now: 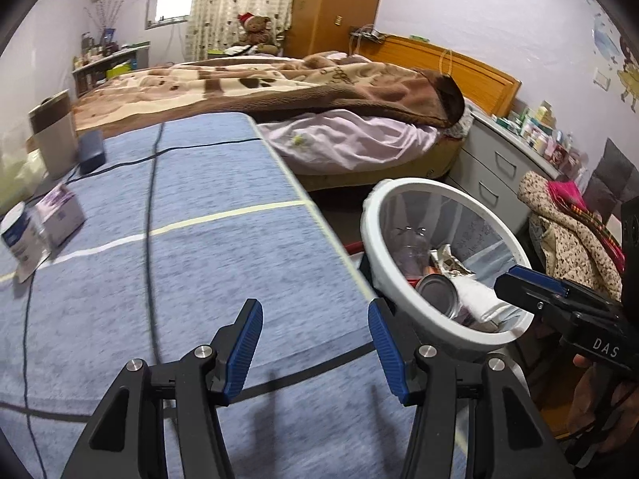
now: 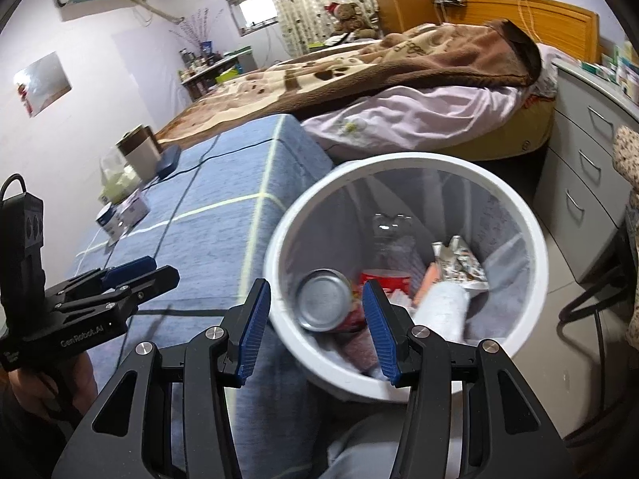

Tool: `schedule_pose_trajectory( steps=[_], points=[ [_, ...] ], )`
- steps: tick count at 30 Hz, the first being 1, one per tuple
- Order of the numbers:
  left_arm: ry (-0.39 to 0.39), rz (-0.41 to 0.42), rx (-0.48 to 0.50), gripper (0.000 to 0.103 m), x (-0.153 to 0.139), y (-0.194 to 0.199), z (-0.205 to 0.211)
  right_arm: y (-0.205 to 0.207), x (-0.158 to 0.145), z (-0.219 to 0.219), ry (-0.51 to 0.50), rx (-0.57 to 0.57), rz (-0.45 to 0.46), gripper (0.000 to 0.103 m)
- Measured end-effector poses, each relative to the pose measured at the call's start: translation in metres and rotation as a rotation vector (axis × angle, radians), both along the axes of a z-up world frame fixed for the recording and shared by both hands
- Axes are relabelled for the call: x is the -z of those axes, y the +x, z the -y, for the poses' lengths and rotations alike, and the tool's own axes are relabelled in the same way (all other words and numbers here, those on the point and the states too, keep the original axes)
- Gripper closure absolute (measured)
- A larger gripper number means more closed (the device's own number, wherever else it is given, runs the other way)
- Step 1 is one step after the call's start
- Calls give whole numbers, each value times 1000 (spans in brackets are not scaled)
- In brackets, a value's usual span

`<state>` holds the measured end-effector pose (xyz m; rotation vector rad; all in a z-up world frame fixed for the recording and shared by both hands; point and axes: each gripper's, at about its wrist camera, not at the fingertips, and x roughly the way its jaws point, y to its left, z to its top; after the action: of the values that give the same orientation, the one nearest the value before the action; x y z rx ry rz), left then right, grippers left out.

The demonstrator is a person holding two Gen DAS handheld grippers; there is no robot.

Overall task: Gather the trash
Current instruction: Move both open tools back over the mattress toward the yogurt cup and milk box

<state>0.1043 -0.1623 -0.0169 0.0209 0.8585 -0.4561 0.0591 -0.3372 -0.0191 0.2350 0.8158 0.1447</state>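
A white trash bin (image 2: 519,215) stands on the floor beside a table with a blue cloth (image 2: 207,239). Inside lie a red can with a silver end (image 2: 323,299), a clear plastic bottle (image 2: 389,235), a white paper cup (image 2: 443,311) and crumpled wrappers (image 2: 459,259). My right gripper (image 2: 315,319) is open and empty just above the bin's near rim. My left gripper (image 1: 315,343) is open and empty over the table's near right corner; the bin (image 1: 399,279) is to its right. The right gripper (image 1: 531,283) shows over the bin's rim there.
On the table's far left stand a small white box (image 1: 60,215), a white-blue carton (image 1: 18,235), a dark case (image 1: 91,151) and a steel-topped container (image 1: 54,131). Black cables (image 1: 151,199) cross the cloth. A bed (image 1: 279,92), grey drawers (image 1: 495,167) and a chair with clothes (image 1: 571,231) surround.
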Motion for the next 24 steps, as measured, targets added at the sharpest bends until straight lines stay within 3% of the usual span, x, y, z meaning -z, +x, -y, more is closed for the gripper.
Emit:
schedule_pose_trajectory(
  steps=[9,24],
  points=[
    [-9,6,-160,48,-6,-12,-67,7,-10,-45,-18,-138,31,53],
    [8,36,-300,48,-12,-24,-132,18,-15,-100,-30,-293,9,53]
  ],
)
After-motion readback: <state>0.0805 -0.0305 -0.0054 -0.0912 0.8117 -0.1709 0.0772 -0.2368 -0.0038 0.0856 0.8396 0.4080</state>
